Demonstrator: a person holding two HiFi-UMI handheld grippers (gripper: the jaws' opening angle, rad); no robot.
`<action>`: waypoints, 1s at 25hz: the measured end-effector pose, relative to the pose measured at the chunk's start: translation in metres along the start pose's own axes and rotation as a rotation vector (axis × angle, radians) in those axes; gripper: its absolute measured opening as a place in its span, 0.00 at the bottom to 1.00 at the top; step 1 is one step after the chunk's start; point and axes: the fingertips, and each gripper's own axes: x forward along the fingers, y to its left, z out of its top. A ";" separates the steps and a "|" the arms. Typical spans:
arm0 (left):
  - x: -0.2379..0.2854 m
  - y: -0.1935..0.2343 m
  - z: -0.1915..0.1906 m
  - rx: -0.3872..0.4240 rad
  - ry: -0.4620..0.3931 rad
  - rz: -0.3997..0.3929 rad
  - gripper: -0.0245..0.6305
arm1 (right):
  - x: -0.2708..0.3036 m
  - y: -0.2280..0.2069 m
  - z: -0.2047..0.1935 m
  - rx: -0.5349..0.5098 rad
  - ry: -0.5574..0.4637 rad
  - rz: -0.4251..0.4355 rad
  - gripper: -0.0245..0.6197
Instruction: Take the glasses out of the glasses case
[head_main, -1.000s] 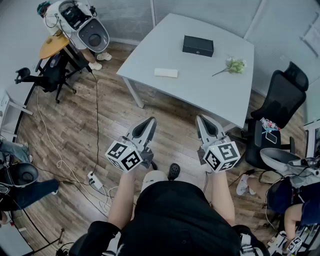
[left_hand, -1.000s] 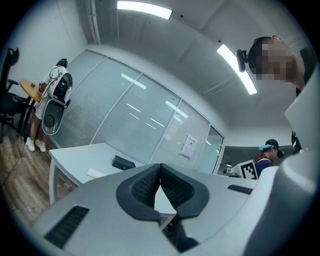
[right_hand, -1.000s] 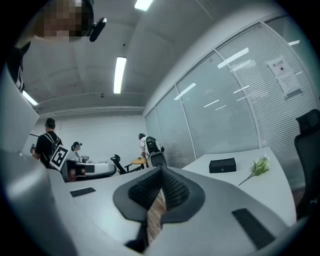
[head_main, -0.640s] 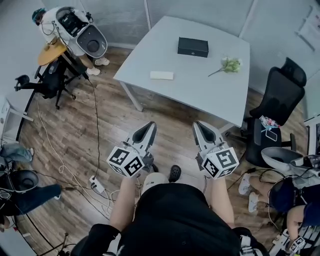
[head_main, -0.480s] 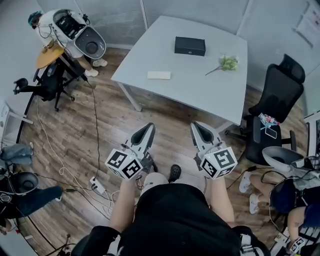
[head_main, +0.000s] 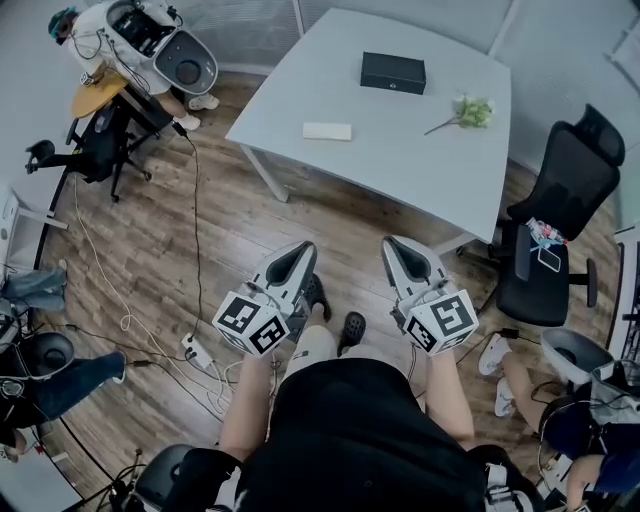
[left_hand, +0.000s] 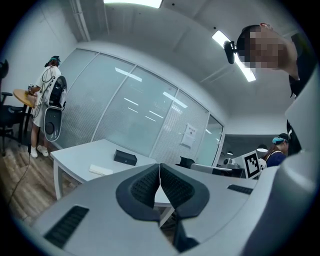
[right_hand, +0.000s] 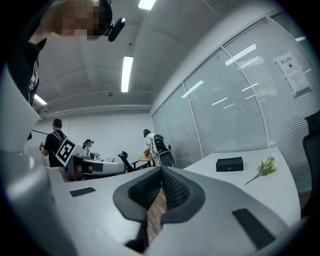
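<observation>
Jaws closed, empty on left gripper (head_main: 299, 250) and right gripper (head_main: 394, 246), short of table (head_main: 400, 165); unopened, could shove case (head_main: 393, 72) off.

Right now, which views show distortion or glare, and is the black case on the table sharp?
Head view: evenly lit and sharp; the black case on the table is crisp, only the edges bend. Left gripper view: strong fisheye with dark corners, lamp reflections streak the glass wall. Right gripper view: the same fisheye, one bright ceiling lamp, no blur on the case.
</observation>
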 end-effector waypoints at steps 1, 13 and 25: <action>0.001 0.006 -0.001 -0.005 0.005 0.000 0.07 | 0.006 0.000 -0.002 -0.001 0.009 0.004 0.06; 0.047 0.098 0.037 0.016 0.055 -0.080 0.07 | 0.113 -0.025 0.011 -0.023 0.093 -0.060 0.06; 0.097 0.185 0.081 0.030 0.050 -0.138 0.07 | 0.197 -0.064 0.023 -0.016 0.092 -0.157 0.06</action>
